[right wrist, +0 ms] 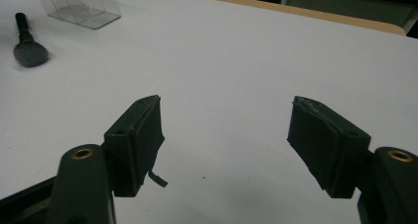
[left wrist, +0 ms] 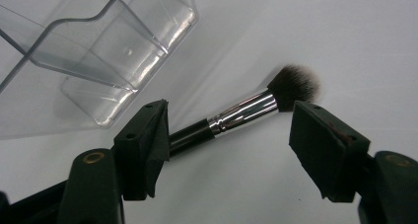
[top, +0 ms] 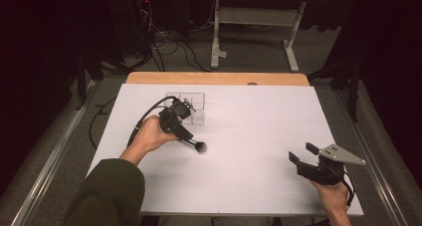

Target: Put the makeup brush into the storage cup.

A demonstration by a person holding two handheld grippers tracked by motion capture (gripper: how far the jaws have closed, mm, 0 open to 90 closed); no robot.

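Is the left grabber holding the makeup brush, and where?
No. The left gripper is open; the makeup brush lies on the table between its jaws, unpinched.

A lab: white-covered table point(top: 249, 136), tangled cables point(top: 164, 42) and a bare bench frame point(top: 254, 22) on carpet.

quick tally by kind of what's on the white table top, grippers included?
Makeup brush: 1
Clear plastic organizer: 1
Handheld grippers: 2, left gripper and right gripper, both with jaws apart
Total: 4
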